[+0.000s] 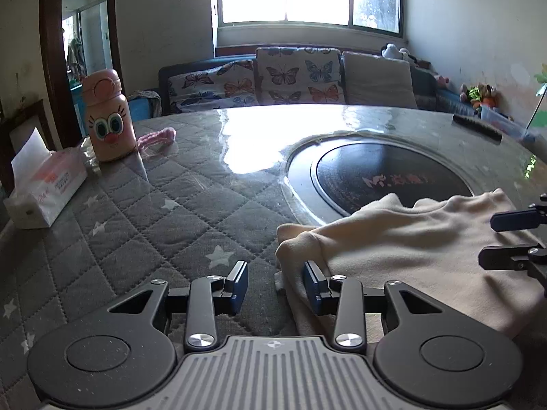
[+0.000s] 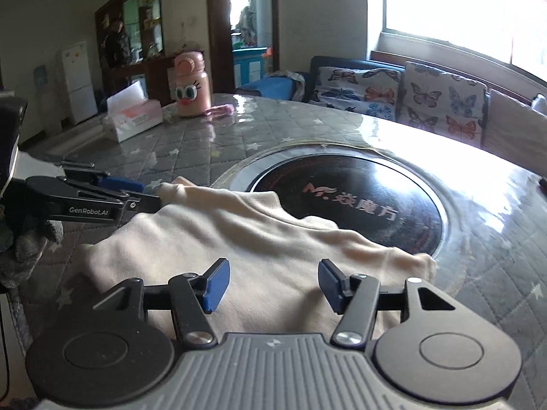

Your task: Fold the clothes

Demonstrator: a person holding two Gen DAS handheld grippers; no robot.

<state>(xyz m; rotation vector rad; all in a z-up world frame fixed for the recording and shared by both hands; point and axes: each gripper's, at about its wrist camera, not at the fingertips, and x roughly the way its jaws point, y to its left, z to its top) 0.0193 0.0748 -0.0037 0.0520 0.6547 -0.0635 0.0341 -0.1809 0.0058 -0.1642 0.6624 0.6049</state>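
Note:
A cream garment [image 1: 410,246] lies folded on the grey quilted table cover, partly over the black round hob. In the right wrist view the garment [image 2: 259,239] spreads across the front of the table. My left gripper [image 1: 276,287] is open, its jaws astride the garment's left edge, low over the table. It also shows from the side in the right wrist view [image 2: 136,193], at the garment's left corner. My right gripper [image 2: 273,288] is open just above the garment's near part, holding nothing. Its fingers [image 1: 512,235] show at the right edge of the left wrist view.
A black round hob [image 2: 355,198] is set into the table centre. A pink cartoon bottle [image 1: 107,119], a tissue pack [image 1: 44,184] and a small pink cloth [image 1: 157,136] stand at the far left. A sofa with butterfly cushions [image 1: 294,75] lies behind the table.

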